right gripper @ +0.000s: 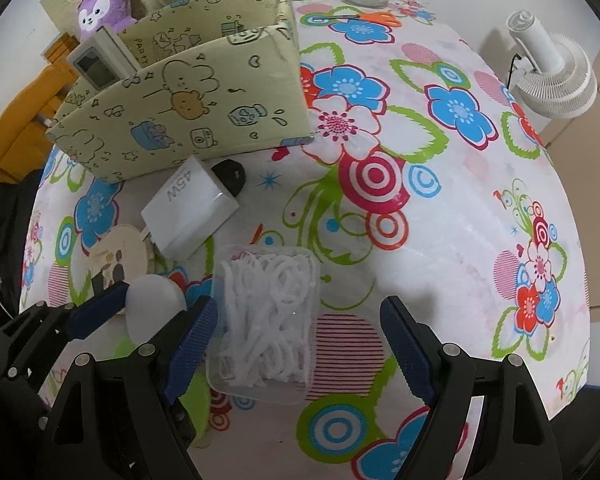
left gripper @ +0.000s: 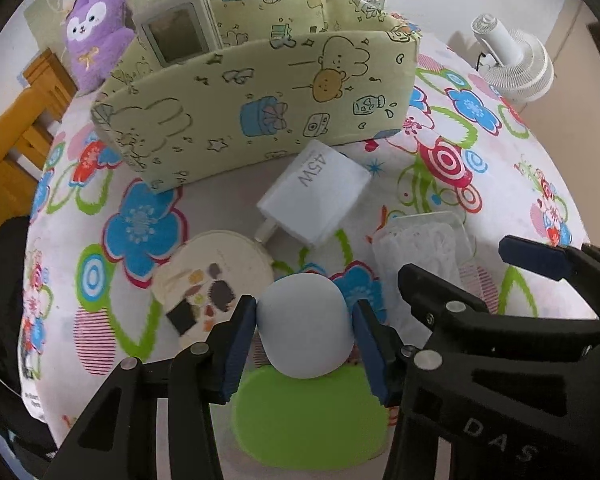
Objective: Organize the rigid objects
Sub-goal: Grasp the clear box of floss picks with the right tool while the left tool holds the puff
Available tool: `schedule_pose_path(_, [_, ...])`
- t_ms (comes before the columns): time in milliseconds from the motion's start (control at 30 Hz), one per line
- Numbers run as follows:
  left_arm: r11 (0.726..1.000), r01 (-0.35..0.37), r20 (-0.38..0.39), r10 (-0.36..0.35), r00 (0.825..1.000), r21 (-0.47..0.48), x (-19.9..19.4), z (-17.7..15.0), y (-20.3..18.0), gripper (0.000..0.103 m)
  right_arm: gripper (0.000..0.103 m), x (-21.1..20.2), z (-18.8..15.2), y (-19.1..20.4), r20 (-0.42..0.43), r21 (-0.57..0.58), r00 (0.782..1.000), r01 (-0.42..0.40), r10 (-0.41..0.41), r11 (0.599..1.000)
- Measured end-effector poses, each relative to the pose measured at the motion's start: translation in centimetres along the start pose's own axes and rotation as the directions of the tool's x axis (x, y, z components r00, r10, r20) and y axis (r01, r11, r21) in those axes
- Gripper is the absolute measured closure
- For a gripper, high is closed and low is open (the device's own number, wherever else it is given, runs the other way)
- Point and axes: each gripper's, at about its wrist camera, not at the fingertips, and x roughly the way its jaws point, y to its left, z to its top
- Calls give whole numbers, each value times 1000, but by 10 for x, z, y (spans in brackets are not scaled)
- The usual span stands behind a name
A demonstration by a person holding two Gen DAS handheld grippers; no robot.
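Organizer box (left gripper: 260, 92) upright at the back of the surface (left gripper: 480, 168), charger (left gripper: 320, 196) just before it.
Left gripper (left gripper: 306, 332) clamped on smooth pale egg-shaped object (left gripper: 304, 324), right gripper (right gripper: 296, 344) spread wide beside clear case (right gripper: 268, 320); could squirt from fingers (left gripper: 236, 344) if tilted.

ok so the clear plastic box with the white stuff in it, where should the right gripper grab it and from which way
Probably from above, across its two long side walls. The clear box lies flat on the tablecloth with its long axis running away from the right gripper, whose open jaws already straddle it, one side nearer than the other. The walls look straight, so the pads should seat flat near the middle.
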Motion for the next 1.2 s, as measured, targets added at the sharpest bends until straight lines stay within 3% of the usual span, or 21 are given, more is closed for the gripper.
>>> schedule_pose_path(433, [1000,-27,-2,27,1000,3,-7,-12,34,52,17,6,-9,16,-8,28,1000,20,-20,999])
schedule_pose_path(833, [999,-42,10,41,999,35,-7,-14,36,52,18,11,-13,22,-11,54,997,77,-76,996])
schedule_pose_path(1100, [997,-56,19,56,998,45,-7,-14,32,52,39,17,-16,19,-25,89,996,84,-82,992])
schedule_pose_path(1200, [998,-53,16,53,998,41,-6,-14,32,52,41,17,-16,19,-18,92,996,84,-83,992])
